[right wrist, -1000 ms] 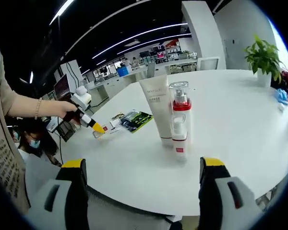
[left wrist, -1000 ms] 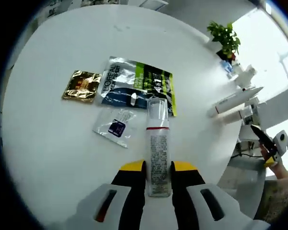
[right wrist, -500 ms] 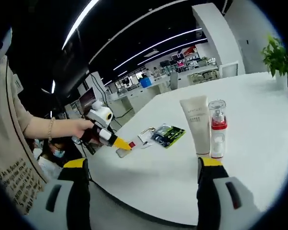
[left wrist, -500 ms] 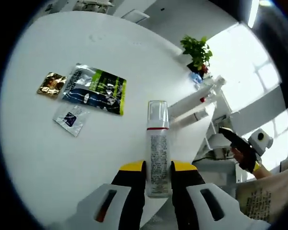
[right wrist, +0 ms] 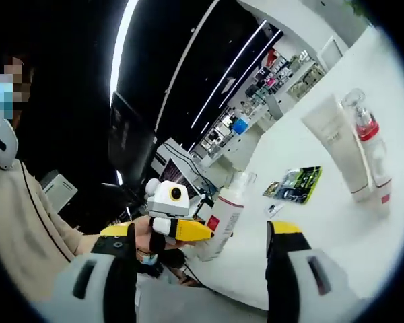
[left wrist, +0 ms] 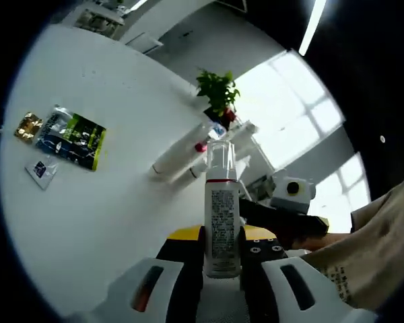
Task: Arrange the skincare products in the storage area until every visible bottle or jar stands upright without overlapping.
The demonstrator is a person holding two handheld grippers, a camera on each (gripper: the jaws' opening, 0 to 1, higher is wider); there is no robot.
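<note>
- While the left gripper is clamped on the lower body of a clear-capped bottle, that bottle is held off the white table, above its near edge in the left gripper view.
- In the right gripper view the same bottle shows tilted, beyond the table's left edge, pinched by the left gripper in a person's hand.
- The right gripper holds nothing, its yellow-tipped jaws spread wide.
- A white tube and a red-collared pump bottle stand upright just beside each other, near the table's right edge in the right gripper view; whether they touch, I cannot tell.
- In the left gripper view the tube and pump bottle sit near the far edge, close to a potted plant.
- A green and black sachet lies flat near the left edge, with a gold packet touching its end and a small clear sachet just beside it.
</note>
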